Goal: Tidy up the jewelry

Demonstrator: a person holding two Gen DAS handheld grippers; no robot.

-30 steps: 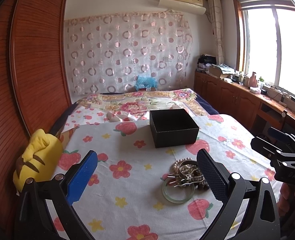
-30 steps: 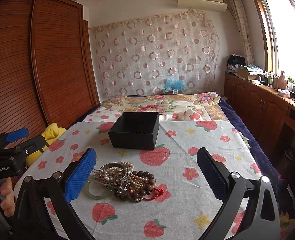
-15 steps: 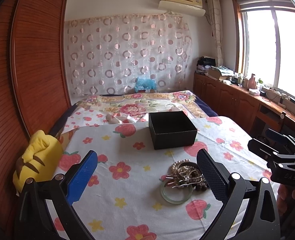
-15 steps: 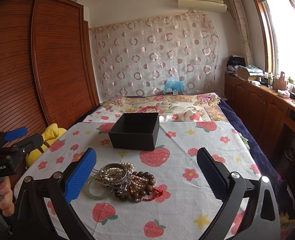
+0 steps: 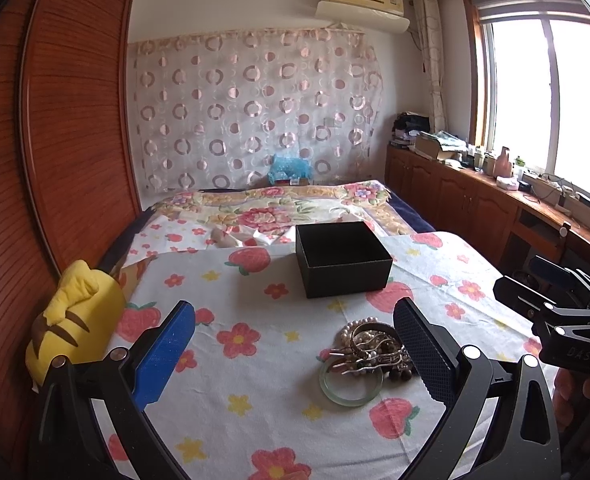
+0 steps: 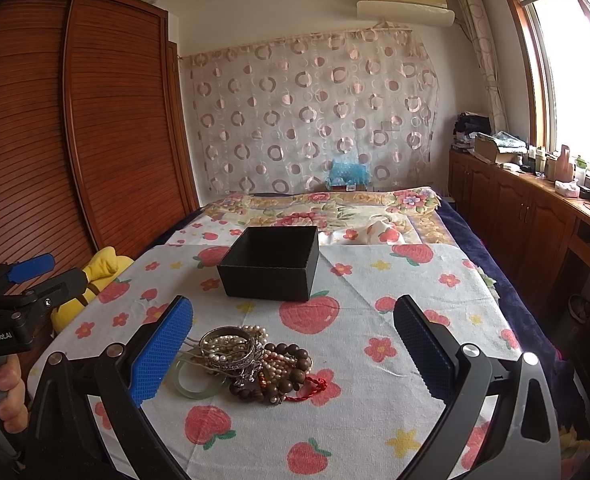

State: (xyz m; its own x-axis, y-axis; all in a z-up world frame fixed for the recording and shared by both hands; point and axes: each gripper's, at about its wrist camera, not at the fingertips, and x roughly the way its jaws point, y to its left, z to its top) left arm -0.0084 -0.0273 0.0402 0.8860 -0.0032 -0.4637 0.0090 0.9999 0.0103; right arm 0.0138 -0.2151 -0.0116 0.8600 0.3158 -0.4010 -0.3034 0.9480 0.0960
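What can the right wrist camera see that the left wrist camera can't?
Only the right wrist view shows the red cord trailing from the brown wooden bead bracelet, and a hand holding the left hand-held gripper. Only the left wrist view shows the right hand-held gripper from outside. Both show the open black square box, the pale green jade bangle and the yellow plush toy.

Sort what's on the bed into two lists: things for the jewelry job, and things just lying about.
For the job: the jewelry pile, with its green bangle and brown bead bracelet; the open black box.

Lying about: the yellow plush toy; the floral blanket.
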